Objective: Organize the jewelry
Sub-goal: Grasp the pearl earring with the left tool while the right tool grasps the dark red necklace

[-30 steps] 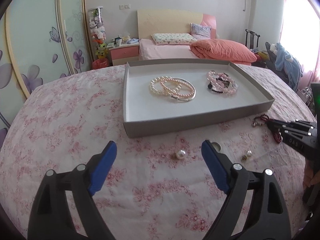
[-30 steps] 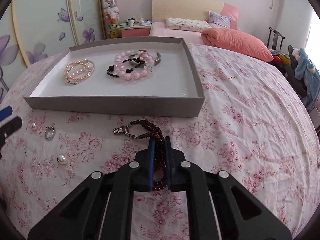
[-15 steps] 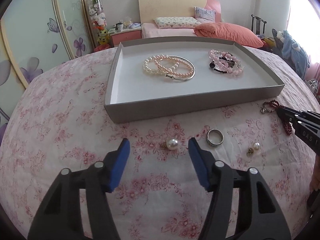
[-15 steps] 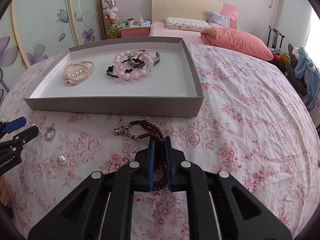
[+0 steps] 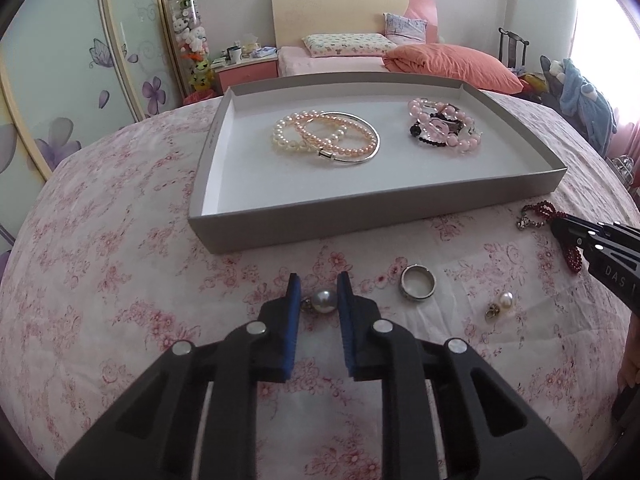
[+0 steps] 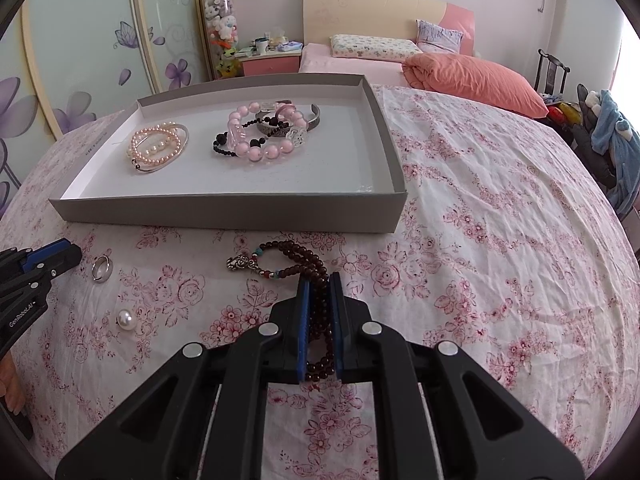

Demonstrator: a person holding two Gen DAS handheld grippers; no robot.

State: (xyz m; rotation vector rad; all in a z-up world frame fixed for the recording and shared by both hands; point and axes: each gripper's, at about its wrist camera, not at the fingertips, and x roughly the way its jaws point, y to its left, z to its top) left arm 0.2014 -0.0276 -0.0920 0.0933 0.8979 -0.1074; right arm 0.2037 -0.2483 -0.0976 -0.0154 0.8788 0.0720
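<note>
A grey tray (image 5: 360, 212) on the floral cloth holds pearl bracelets with a silver bangle (image 5: 326, 138) and pink and black bead bracelets (image 5: 444, 128). My left gripper (image 5: 318, 284) has its blue pads close on either side of a pearl earring (image 5: 324, 301) lying on the cloth. A silver ring (image 5: 417, 282) and a second pearl earring (image 5: 506, 300) lie to its right. My right gripper (image 6: 319, 280) is shut on a dark red bead bracelet (image 6: 296, 258) lying in front of the tray (image 6: 228, 216).
The floral cloth (image 6: 480, 240) covers a round table. Behind it stand a bed with an orange quilt (image 6: 472, 76), a pink nightstand (image 6: 272, 64) and sliding doors with purple flowers. A chair with blue clothes (image 6: 608, 136) is at the right.
My left gripper has moved forward and narrowed around the pearl earring. My right gripper has stayed shut on the dark red bracelet without moving.
</note>
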